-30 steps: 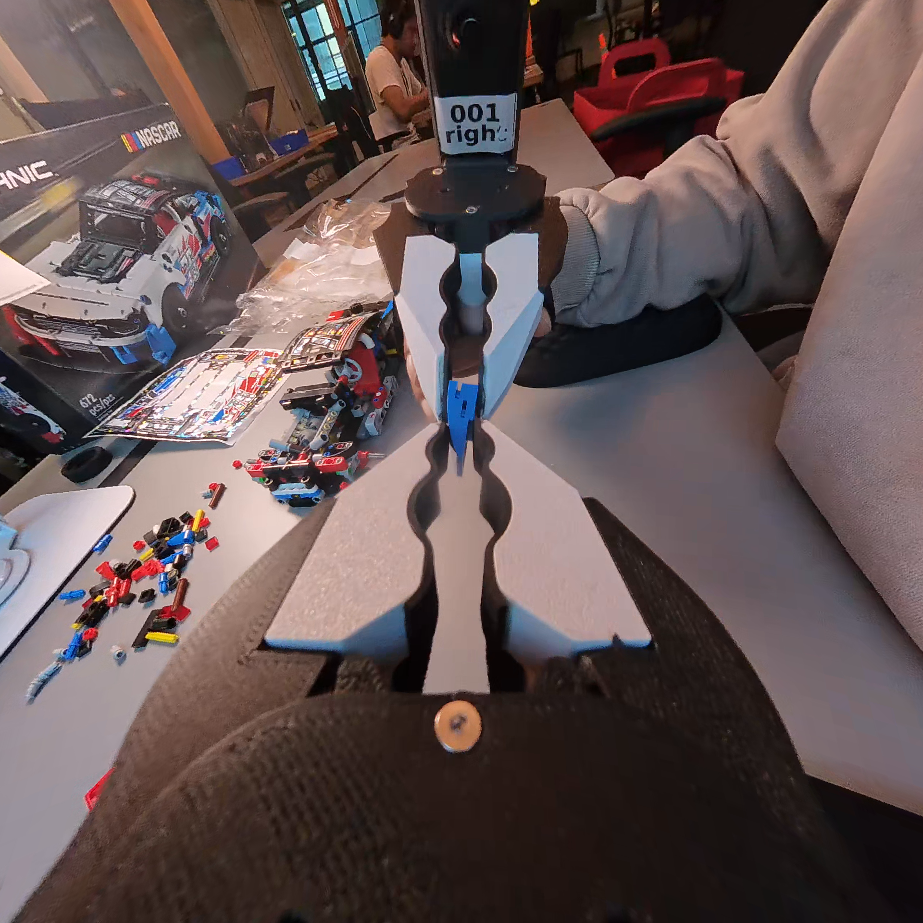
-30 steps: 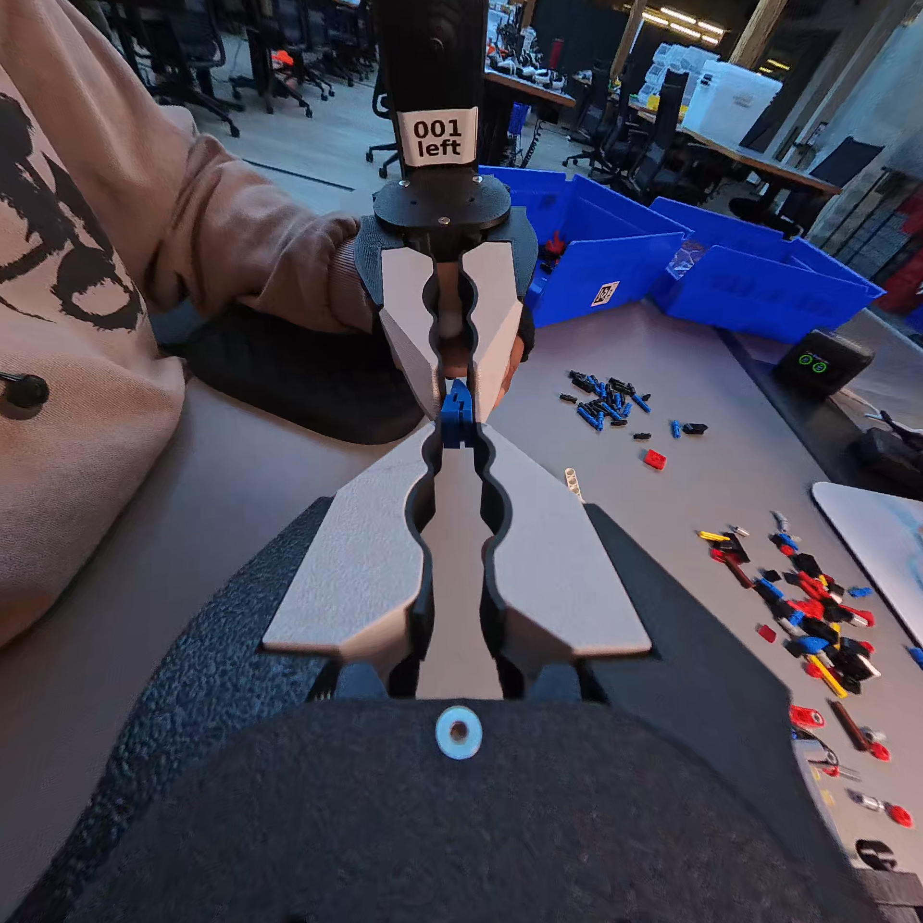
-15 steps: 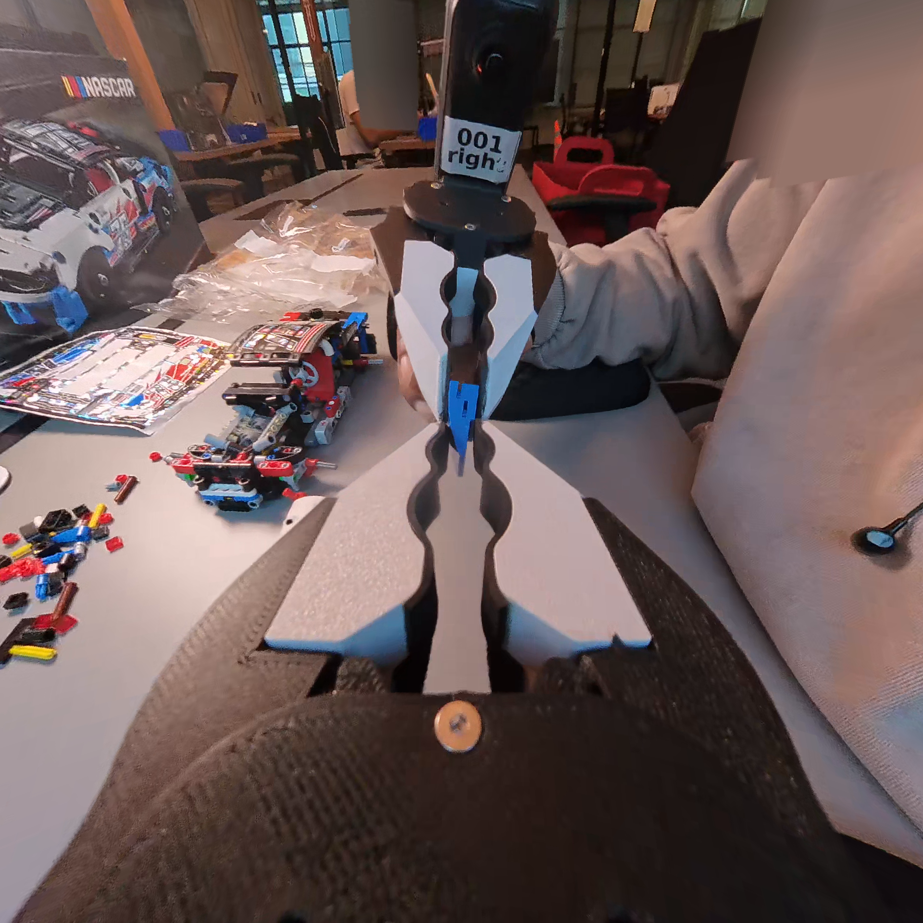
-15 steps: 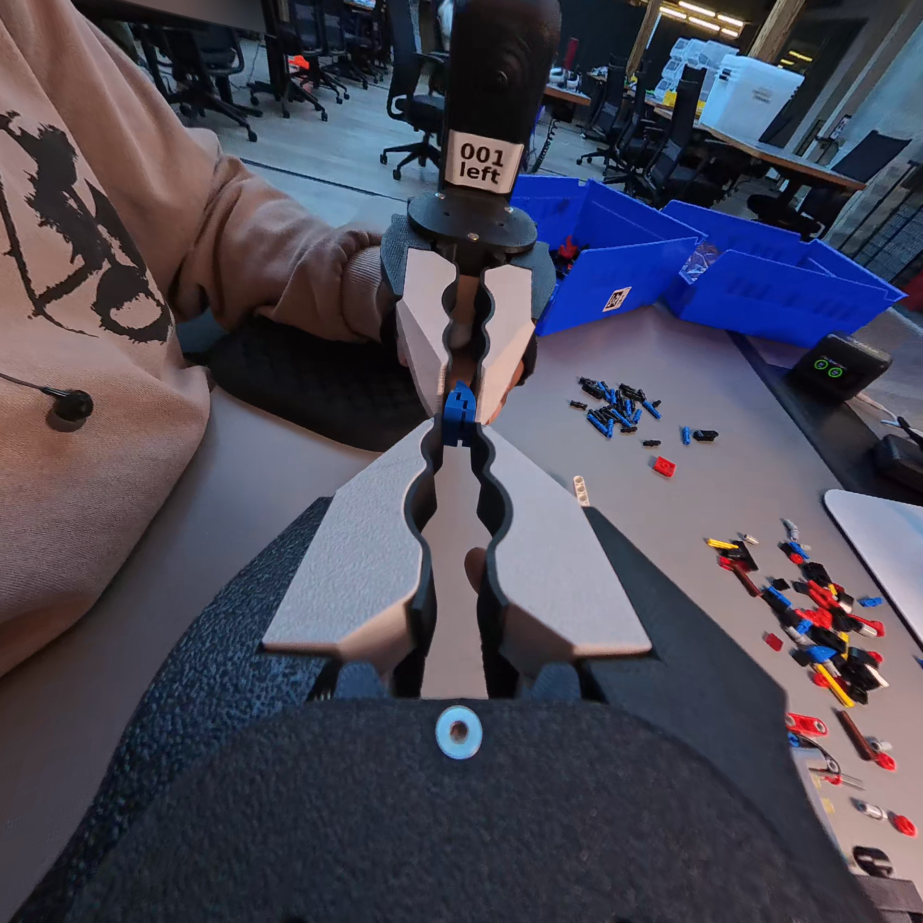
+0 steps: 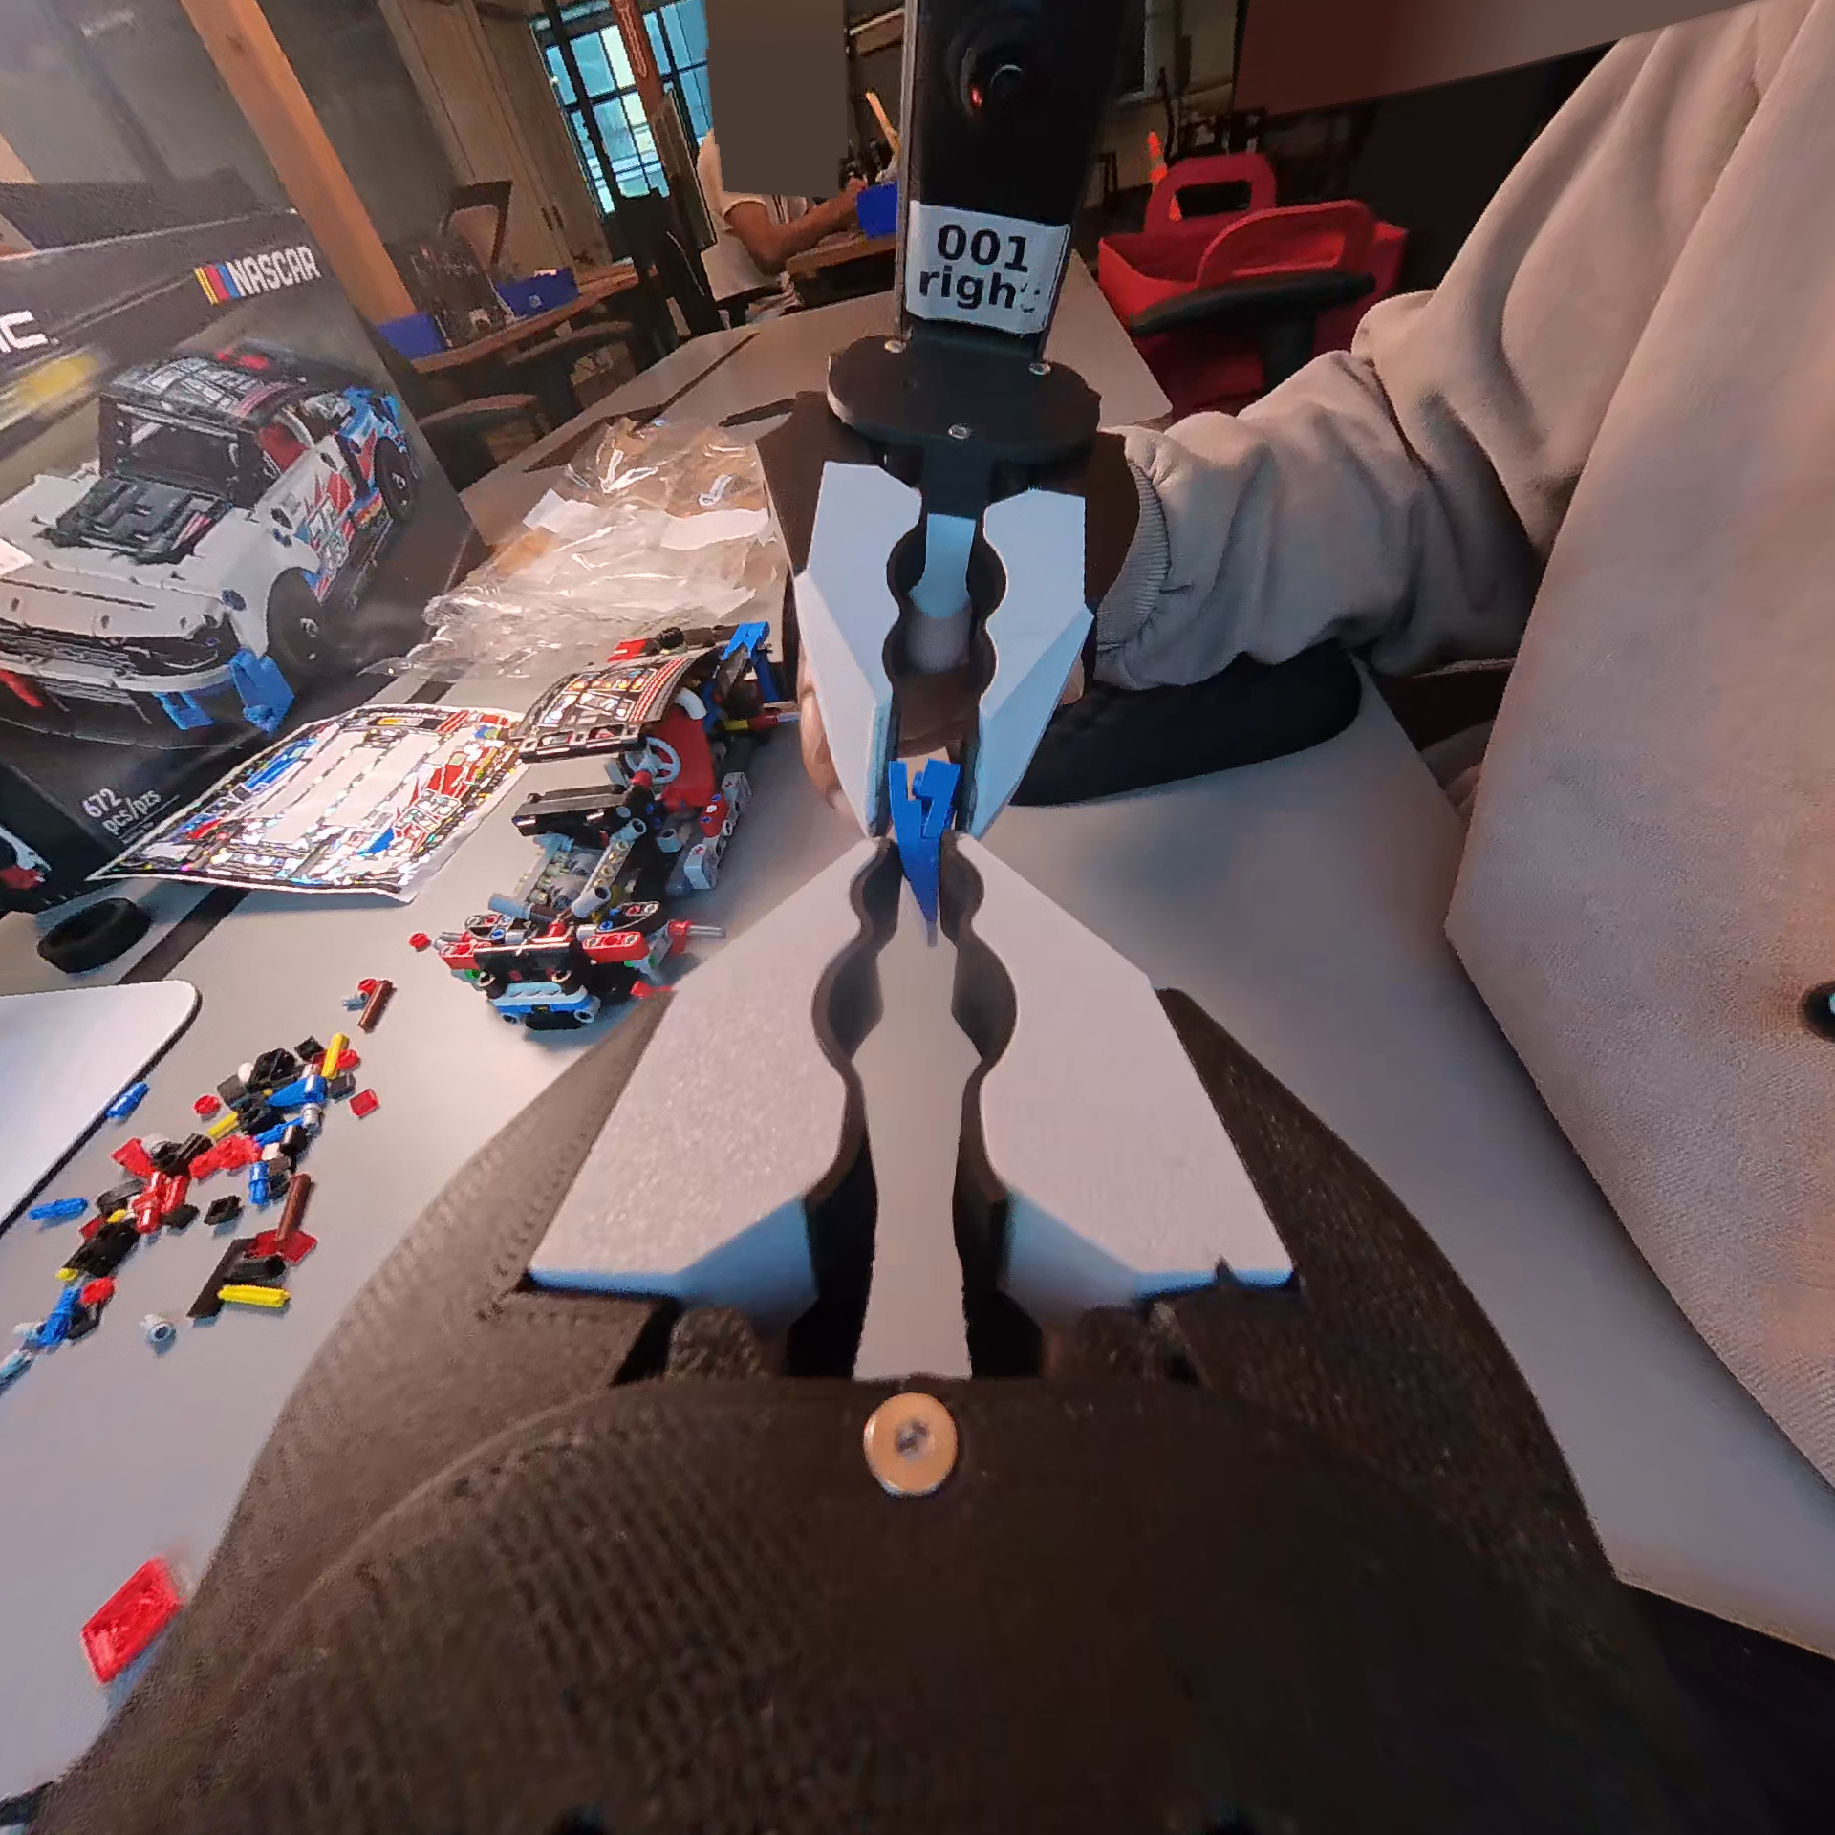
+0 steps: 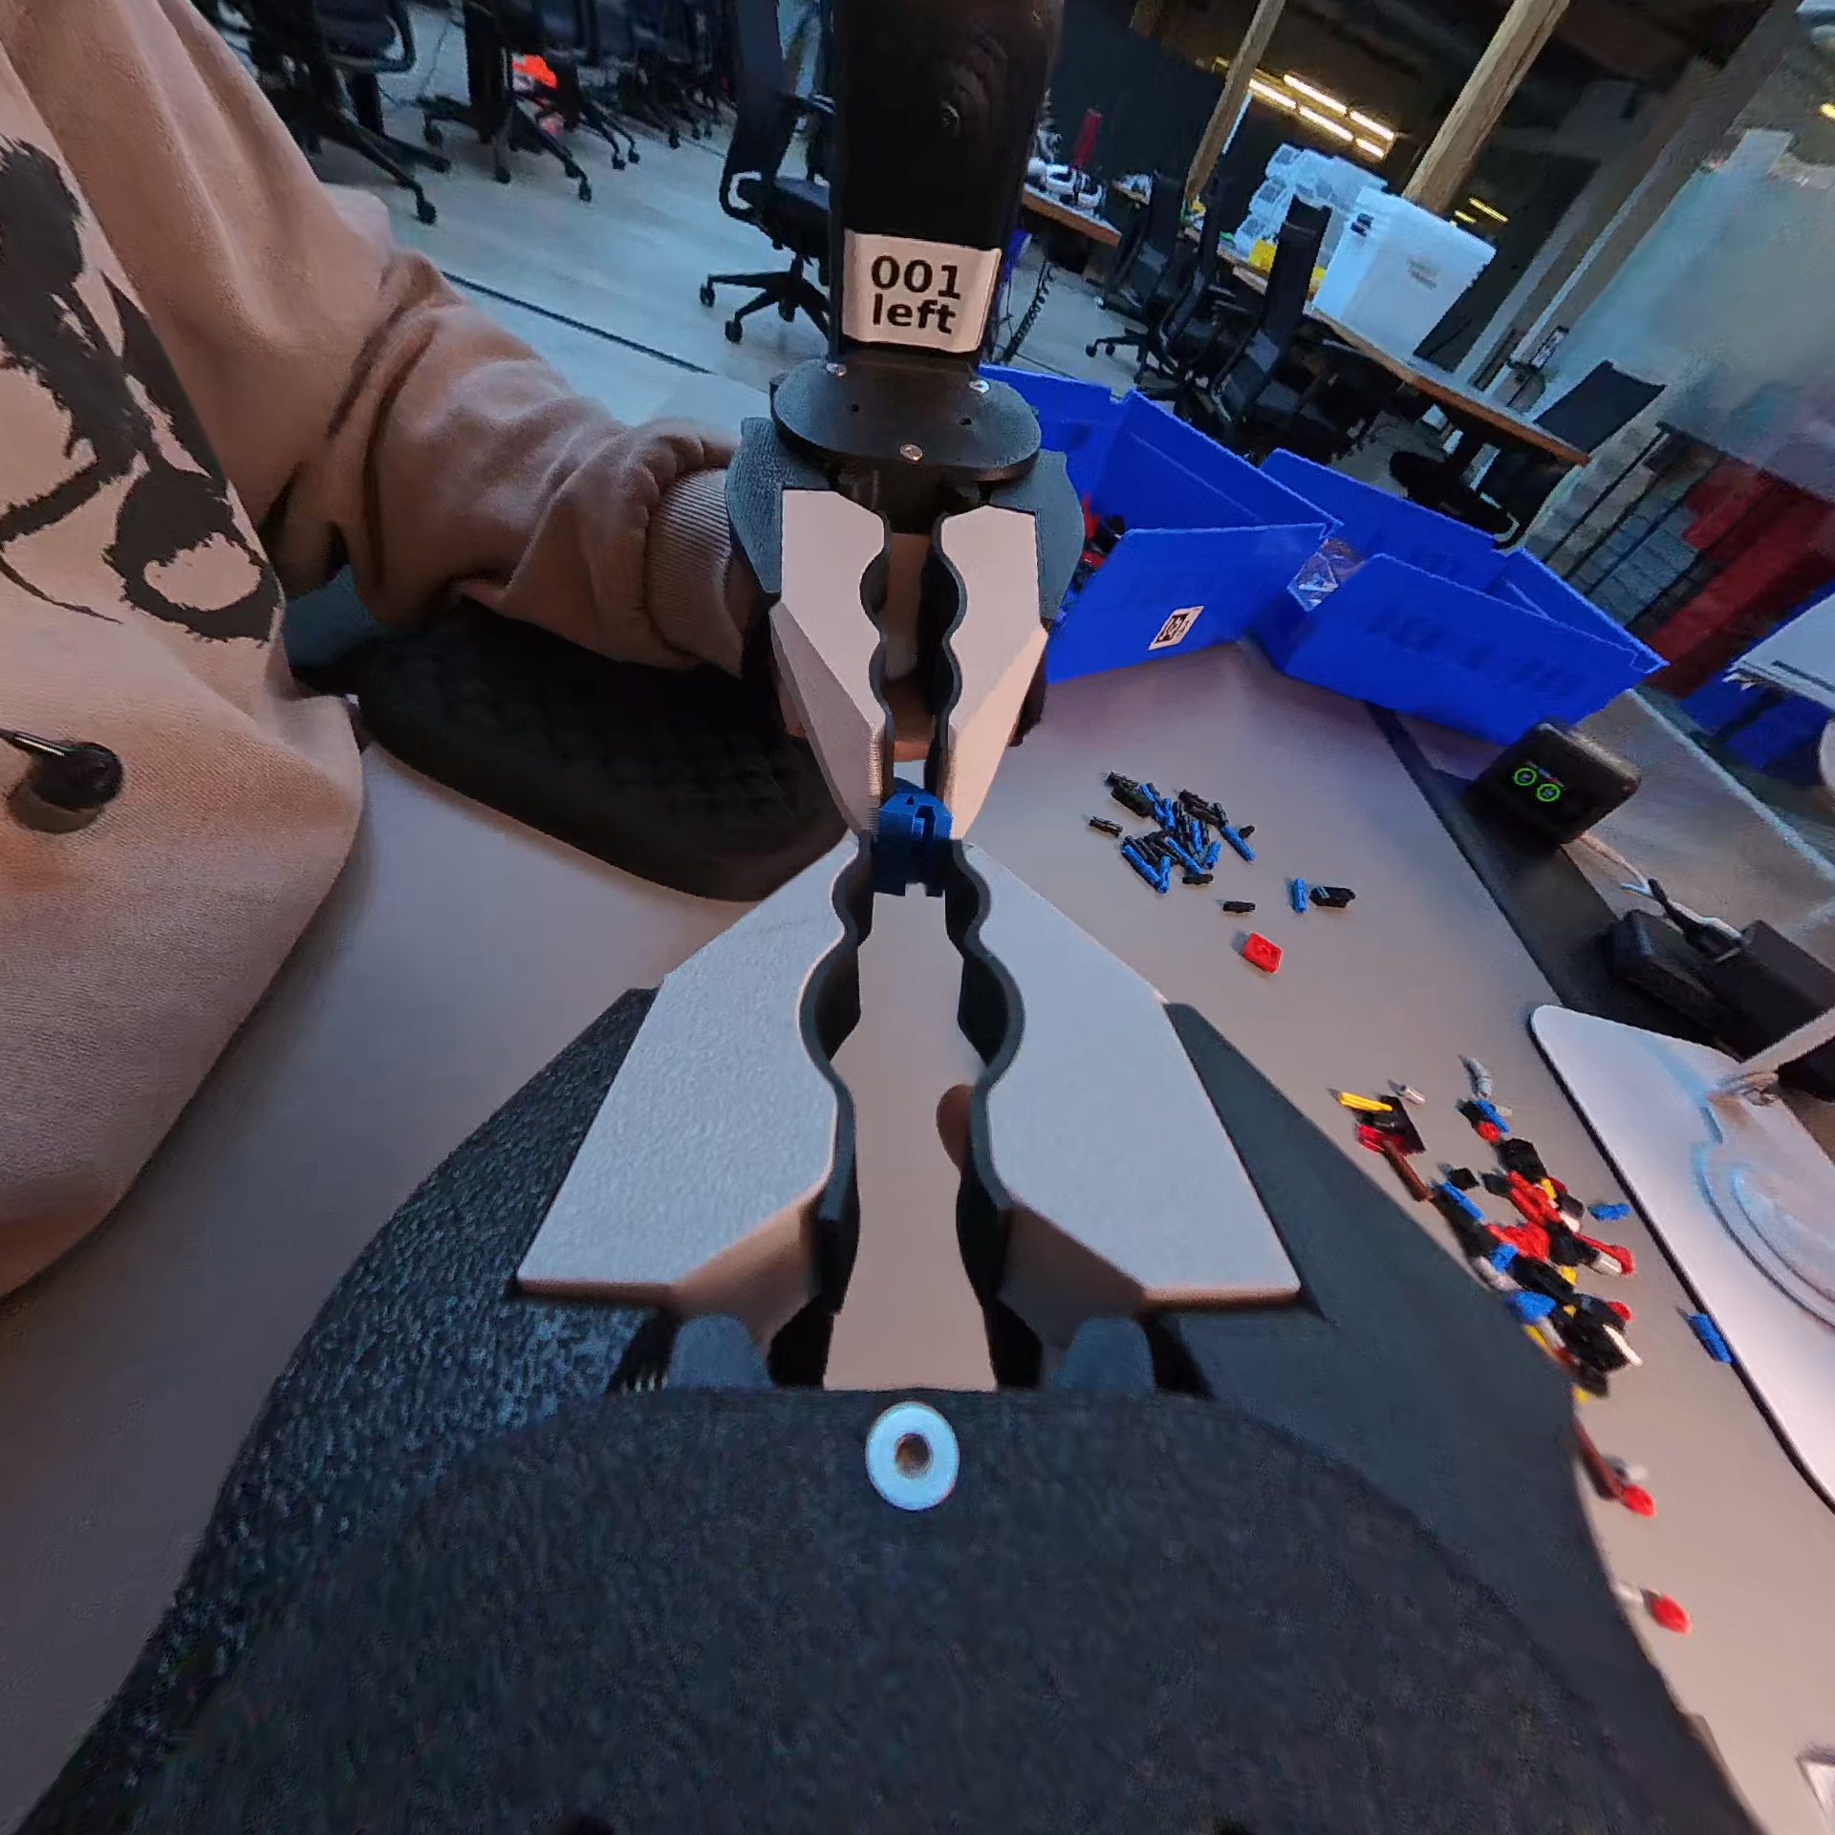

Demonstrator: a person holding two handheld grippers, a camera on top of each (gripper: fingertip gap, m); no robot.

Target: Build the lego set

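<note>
My two grippers meet tip to tip above the grey table (image 5: 1241, 943), both shut on a small blue lego piece (image 5: 918, 844). In the left wrist view my left gripper (image 5: 918, 874) holds the piece's pointed near end, and the right gripper (image 5: 921, 794) grips its far end. In the right wrist view my right gripper (image 6: 912, 869) and the left gripper (image 6: 909, 794) pinch the same blue piece (image 6: 909, 839). The partly built lego car (image 5: 616, 844) lies on the table to the left, apart from both grippers.
A sticker sheet (image 5: 328, 794), the set's box (image 5: 179, 477), clear bags (image 5: 616, 556) and a pile of loose pieces (image 5: 209, 1182) lie left. Small pins (image 6: 1172, 834), a red piece (image 6: 1261, 951), another pile (image 6: 1529, 1231), blue bins (image 6: 1390, 616) and a white pad (image 6: 1708, 1192) lie right. The person's sleeves flank the grippers. The grippers are tip to tip, or close to it. The partly built lego car (image 5: 616, 844) is about 20 cm from both grippers' fingertips.
Both grippers stay shut tip to tip on the blue piece. The pair swung one way and then back over the table, so the background shifted in both views.
</note>
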